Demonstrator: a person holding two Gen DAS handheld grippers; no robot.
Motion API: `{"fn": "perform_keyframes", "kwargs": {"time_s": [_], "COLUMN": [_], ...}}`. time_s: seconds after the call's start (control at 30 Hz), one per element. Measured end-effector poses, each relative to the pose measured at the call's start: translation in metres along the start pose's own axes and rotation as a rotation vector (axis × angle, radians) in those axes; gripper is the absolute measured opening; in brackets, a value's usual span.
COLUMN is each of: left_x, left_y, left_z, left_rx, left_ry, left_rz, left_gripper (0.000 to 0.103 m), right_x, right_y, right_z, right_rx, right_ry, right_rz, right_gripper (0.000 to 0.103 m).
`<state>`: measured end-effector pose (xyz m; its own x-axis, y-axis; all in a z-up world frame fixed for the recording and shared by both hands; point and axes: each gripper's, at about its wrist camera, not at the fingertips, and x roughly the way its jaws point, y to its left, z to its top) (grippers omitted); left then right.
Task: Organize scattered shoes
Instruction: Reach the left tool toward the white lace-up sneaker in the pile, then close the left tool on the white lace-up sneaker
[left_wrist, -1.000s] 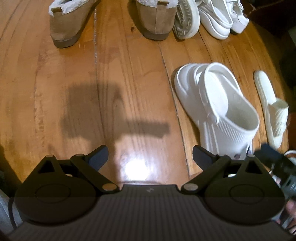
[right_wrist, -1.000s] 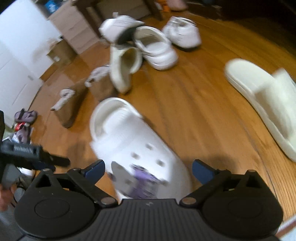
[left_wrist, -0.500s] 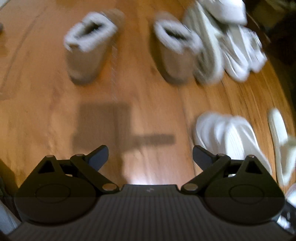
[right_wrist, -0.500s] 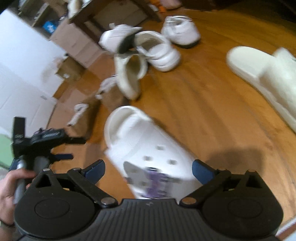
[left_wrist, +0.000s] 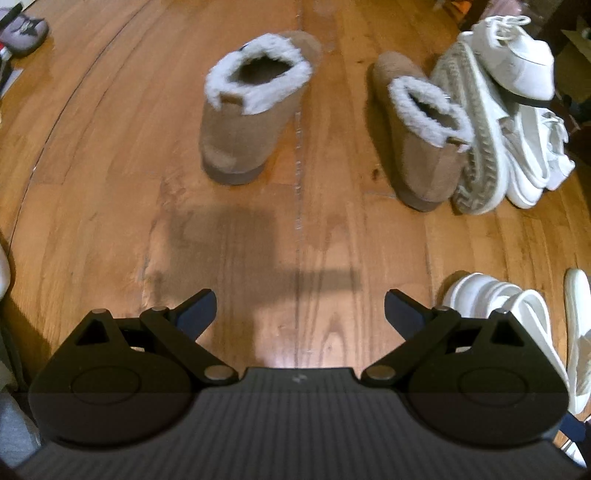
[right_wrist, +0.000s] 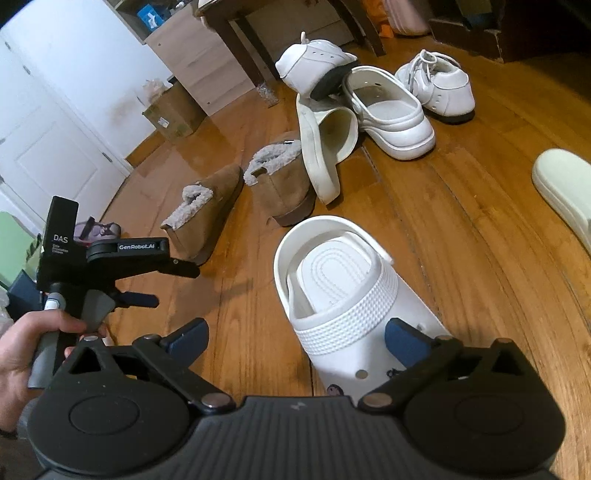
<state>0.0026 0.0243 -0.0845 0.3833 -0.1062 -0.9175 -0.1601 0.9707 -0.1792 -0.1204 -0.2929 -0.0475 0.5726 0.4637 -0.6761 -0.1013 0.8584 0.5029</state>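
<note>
1. Directly below the right gripper (right_wrist: 295, 334), a white clog (right_wrist: 354, 295) lies on the wood floor (right_wrist: 461, 229), heel strap toward the far pile, toe under the tool. The jaws stand wide apart, one pad either side of the clog's body; neither touches it.
2. Change noted: a second ago this clog sat off-centre and blurred in the right wrist view; it is now centred between the pads and sharp. Judgement: the right tool has lined up and settled for a grasp, with closing not yet done.
3. The left gripper (left_wrist: 300, 308) is also spread open and empty, hovering over bare floor. Its view has swung up from the clog toward two tan fleece-lined boots (left_wrist: 255, 107), which now fill the middle distance. Judgement: the boots are the likely next pair.
4. The boots stand upright but apart, the right one (left_wrist: 421, 136) touching a tipped white slide sandal (left_wrist: 476, 140).
5. Beyond these, a second white clog (right_wrist: 388, 114) and white sneakers (right_wrist: 439, 85) lie in a loose heap, one sneaker (right_wrist: 314, 66) propped on the others. A further white slide (right_wrist: 565, 188) lies well apart at the right.
6. Status: no pair is aligned yet; sorting is at an early stage.
7. A hand (right_wrist: 26, 354) grips the left tool's handle.
</note>
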Motion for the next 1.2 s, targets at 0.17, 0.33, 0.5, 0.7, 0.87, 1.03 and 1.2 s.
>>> {"fn": "perform_keyframes", "kwargs": {"time_s": [0.17, 0.33, 0.5, 0.7, 0.87, 1.03, 1.2], "left_x": [-0.011, -0.022, -0.019, 0.000, 0.030, 0.057, 0.051], "left_y": [-0.036, -0.104, -0.163, -0.163, -0.150, -0.141, -0.141], "left_z": [0.014, 0.041, 0.088, 0.166, 0.197, 0.213, 0.215], "left_rx": [0.085, 0.252, 0.307, -0.093, -0.280, -0.357, -0.307], "left_ry": [-0.081, -0.172, -0.161, -0.062, 0.003, 0.015, -0.046], "left_rz": [0.013, 0.003, -0.111, -0.322, -0.317, -0.336, -0.399], "left_gripper": [0.099, 0.099, 0.099, 0.099, 0.099, 0.103, 0.103], "right_x": [-0.009, -0.015, -0.021, -0.019, -0.017, -0.001, 0.039], "right_y": [-0.020, -0.032, -0.038, -0.057, -0.066, -0.046, -0.019], "right_z": [0.000, 0.013, 0.034, 0.031, 0.041, 0.097, 0.152], "right_rx": [0.048, 0.077, 0.098, 0.183, 0.249, 0.134, -0.024], "right_ry": [-0.029, -0.053, -0.083, -0.063, -0.055, -0.121, -0.151], "right_rz": [-0.018, -0.025, -0.086, -0.099, -0.109, -0.172, -0.177], "right_gripper": [0.102, 0.102, 0.102, 0.102, 0.102, 0.102, 0.102]}}
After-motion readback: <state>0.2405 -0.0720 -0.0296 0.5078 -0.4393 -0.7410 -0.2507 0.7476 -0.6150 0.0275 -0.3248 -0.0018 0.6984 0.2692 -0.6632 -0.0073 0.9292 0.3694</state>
